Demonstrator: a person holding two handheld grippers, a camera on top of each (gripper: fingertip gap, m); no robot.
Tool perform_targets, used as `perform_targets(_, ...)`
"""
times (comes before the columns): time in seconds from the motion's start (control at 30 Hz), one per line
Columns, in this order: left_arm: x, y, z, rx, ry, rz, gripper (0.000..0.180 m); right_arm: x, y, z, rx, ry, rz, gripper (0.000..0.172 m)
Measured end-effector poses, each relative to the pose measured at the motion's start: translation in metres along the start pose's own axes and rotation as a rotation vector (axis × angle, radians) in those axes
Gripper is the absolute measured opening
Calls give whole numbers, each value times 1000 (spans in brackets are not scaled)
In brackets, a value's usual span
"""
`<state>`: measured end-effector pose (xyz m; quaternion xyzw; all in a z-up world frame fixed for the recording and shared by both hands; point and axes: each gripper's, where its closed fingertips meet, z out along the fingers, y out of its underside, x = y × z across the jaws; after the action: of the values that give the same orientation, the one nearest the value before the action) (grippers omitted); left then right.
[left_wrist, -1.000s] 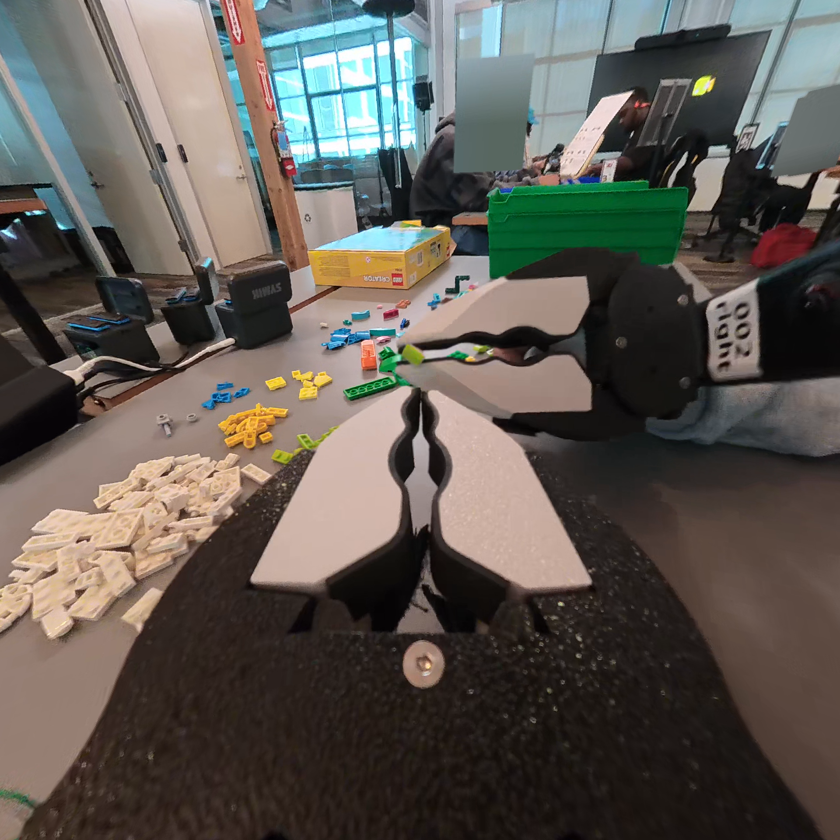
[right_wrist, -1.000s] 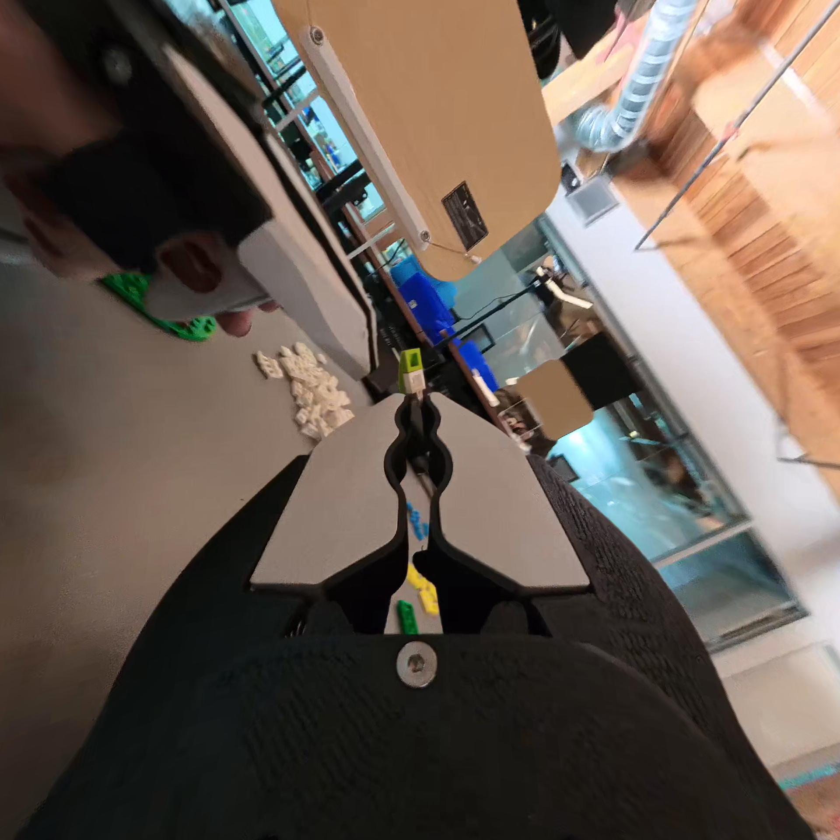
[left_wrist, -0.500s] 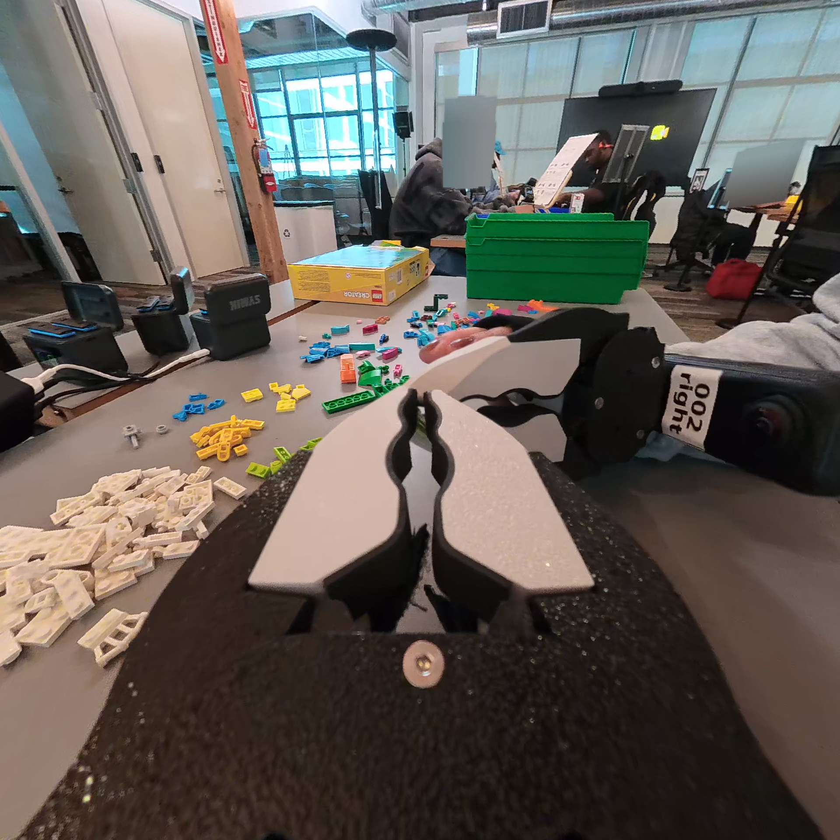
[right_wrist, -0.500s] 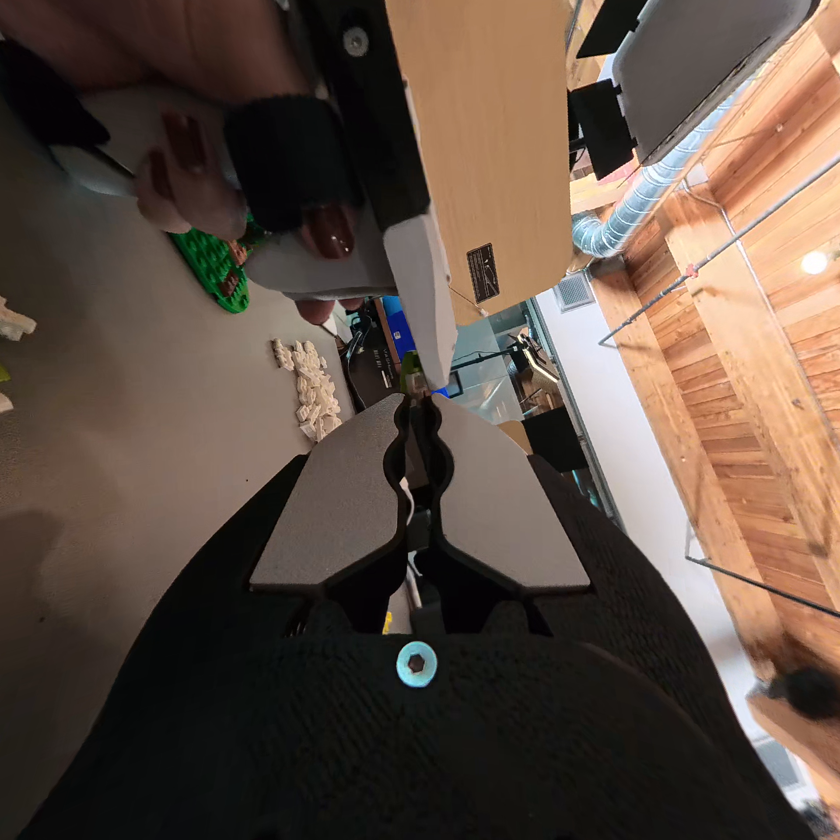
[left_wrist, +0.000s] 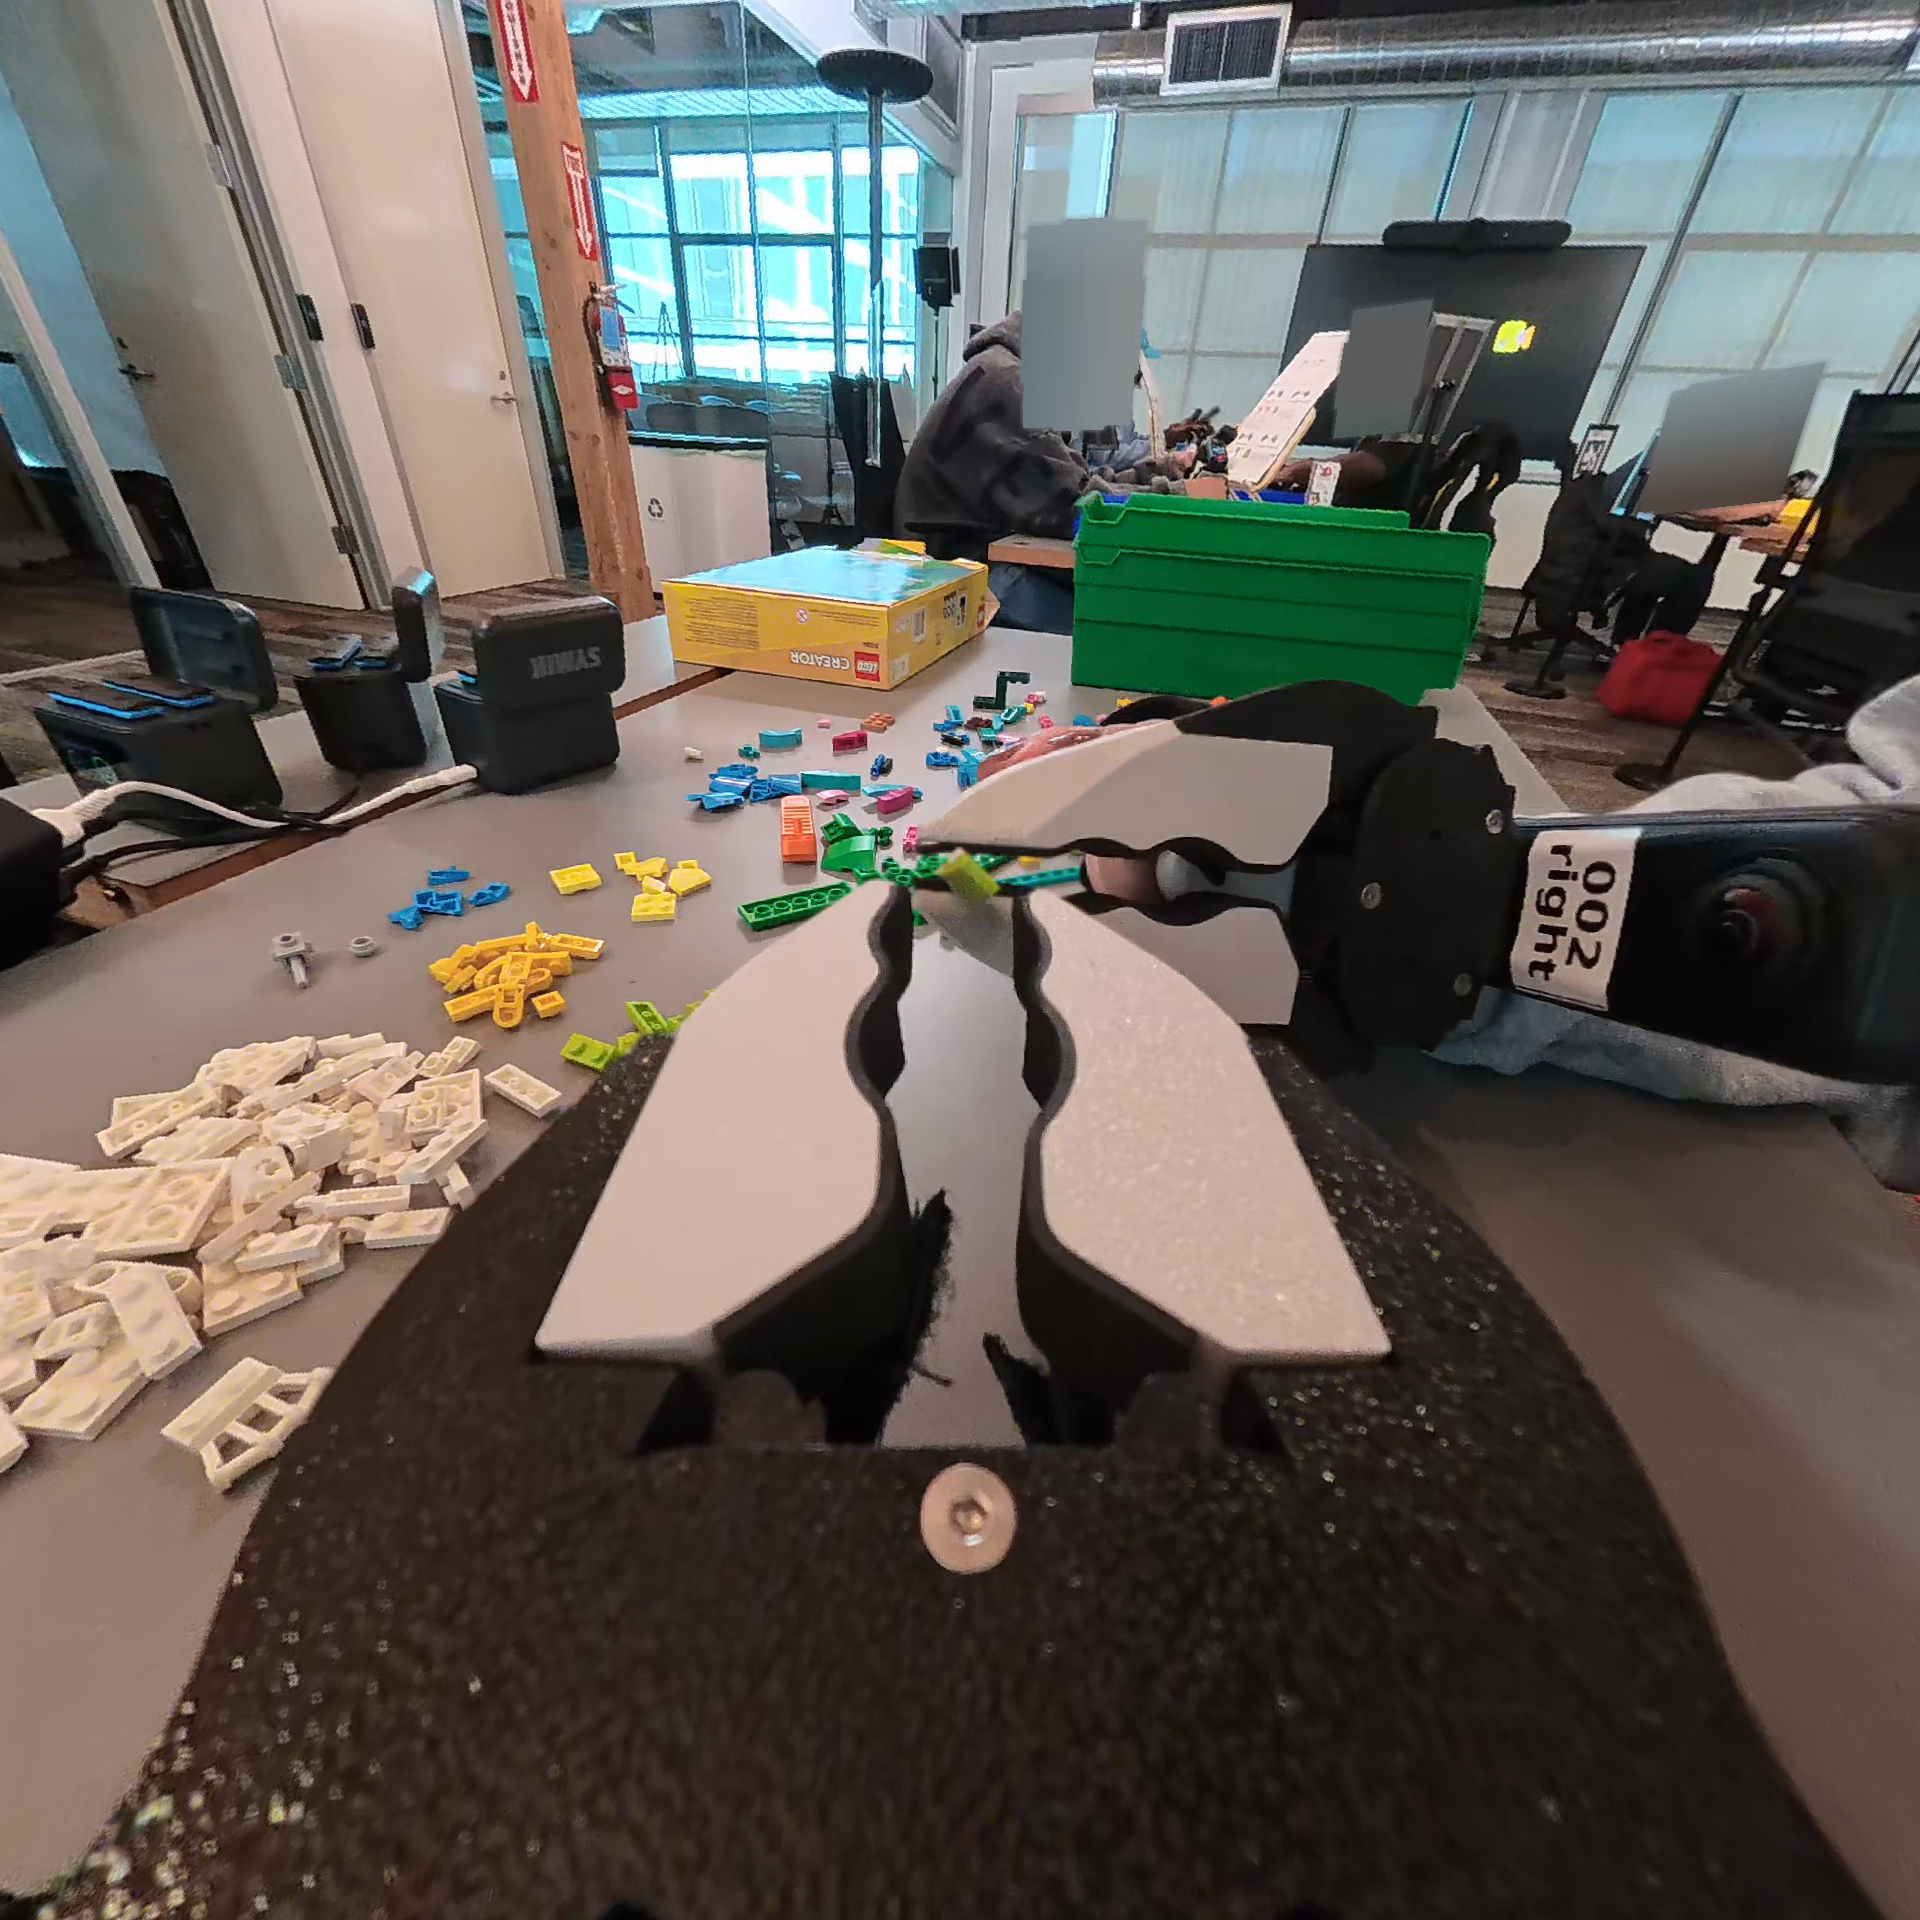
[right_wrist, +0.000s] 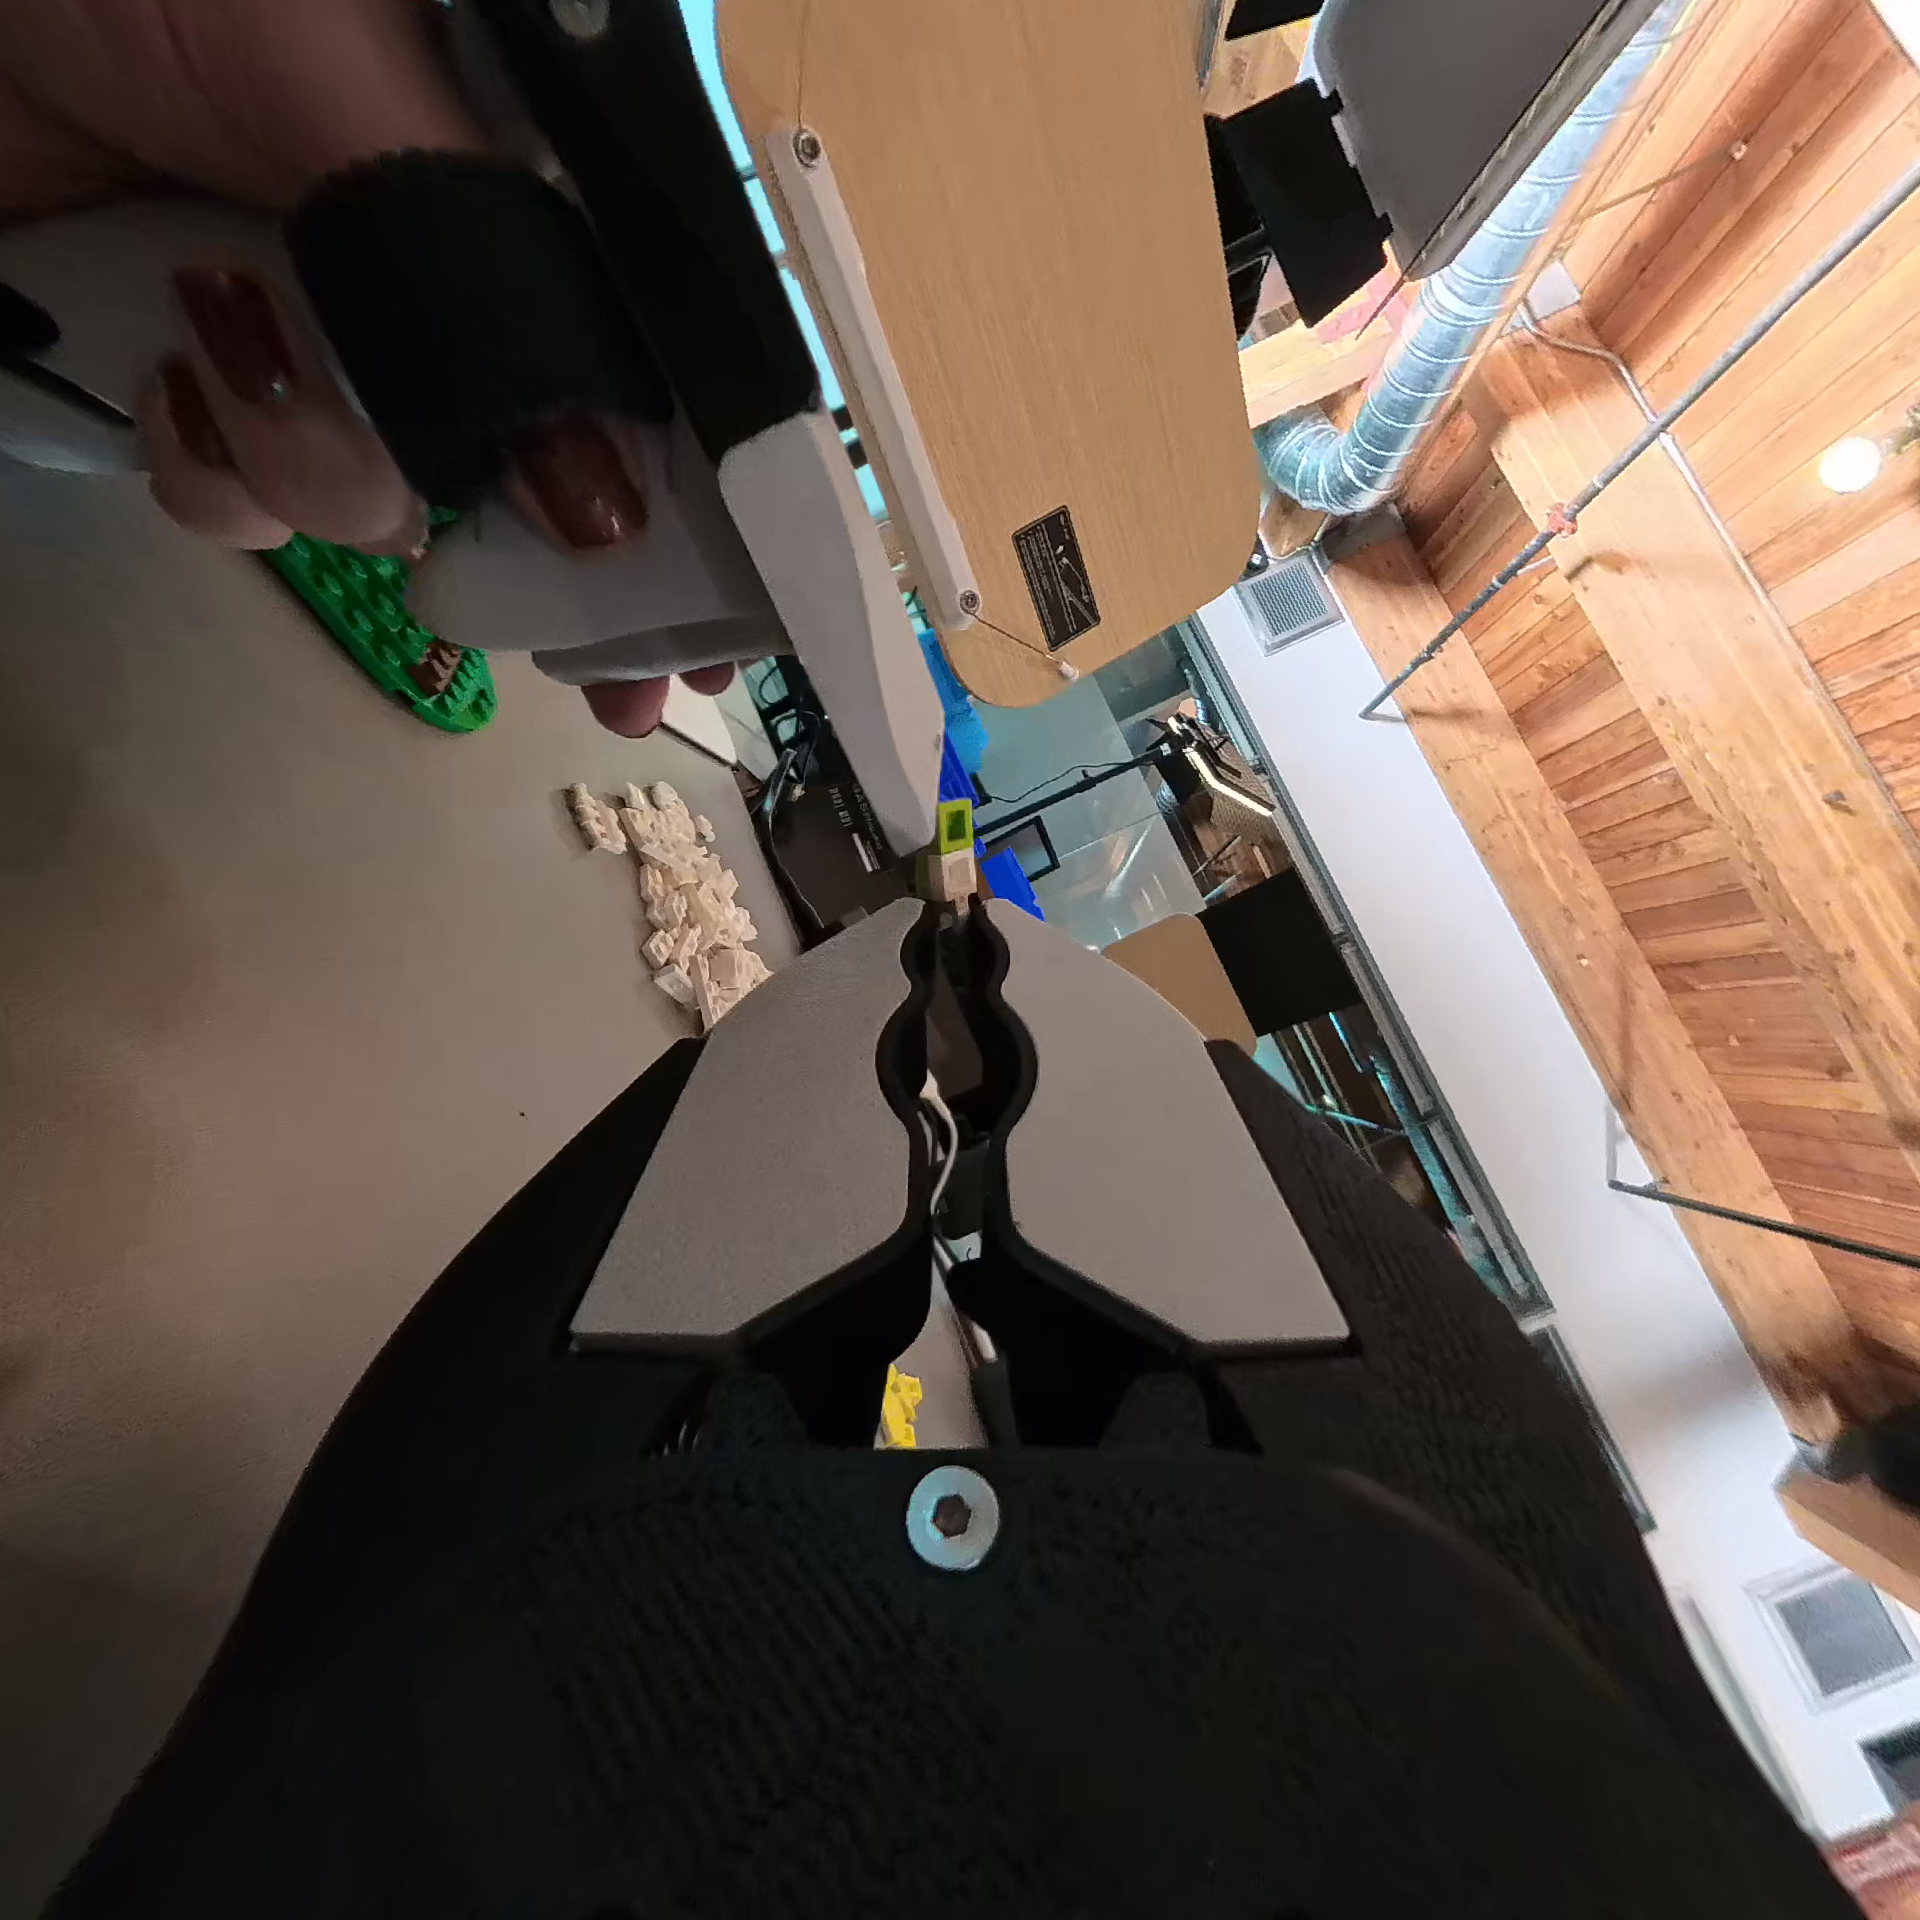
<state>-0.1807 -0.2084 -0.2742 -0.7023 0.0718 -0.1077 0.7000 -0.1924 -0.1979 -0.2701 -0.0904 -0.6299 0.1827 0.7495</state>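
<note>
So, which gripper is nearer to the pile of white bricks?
Left. The left gripper sits just beside the pile of white bricks, jaws apart. The right gripper is beyond it, further from the pile, pinching a small lime and white piece.

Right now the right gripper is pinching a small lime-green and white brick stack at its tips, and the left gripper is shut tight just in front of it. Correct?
Not quite. The left gripper is open, with a clear gap between its fingers, as the left wrist view shows. The rest stands: the right gripper pinches the lime-green and white brick stack at its tips, close to the left one.
</note>
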Motion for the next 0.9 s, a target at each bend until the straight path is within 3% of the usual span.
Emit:
perform_targets(0.4, 1, 3, 1, -19, 9, -18, 8, -8, -5, -1, 10, -9, -130, 4)
perform_targets(0.63, -6, 11, 0, -110, -176, 489, 5, -21, 2, 0, -11, -113, -15, 9)
perform_targets(0.9, -4, 26, 3, -208, -181, 697, 5, -35, 9, 1, -54, -207, 55, 12)
